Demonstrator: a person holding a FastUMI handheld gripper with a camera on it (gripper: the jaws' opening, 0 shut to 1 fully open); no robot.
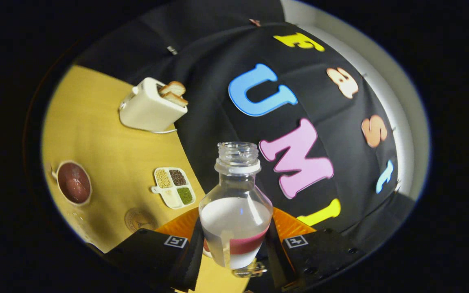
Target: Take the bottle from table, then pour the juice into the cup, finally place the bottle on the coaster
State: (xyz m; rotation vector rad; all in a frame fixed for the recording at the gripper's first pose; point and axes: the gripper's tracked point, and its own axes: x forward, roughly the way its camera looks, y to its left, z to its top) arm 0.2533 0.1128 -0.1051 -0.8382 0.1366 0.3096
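Bottle (235,203) uncapped, clamped between hand-held gripper (234,244) fingers, tilted above table (96,122).

yellow table (96,134), few bits on it

Going off the toaster (150,106) w/ 2 bread slices in the slots: the 4-compartment tray (174,187) of grains sits nearer the fingers from it, the cup (74,182) w/ reddish juice is off to the side of that tray, & the round coaster (140,219) lies closest in, just ahead of the fingers.

Uncapped clear bottle (235,203) (little juice left) held tilted; cup (74,182) full, on table.
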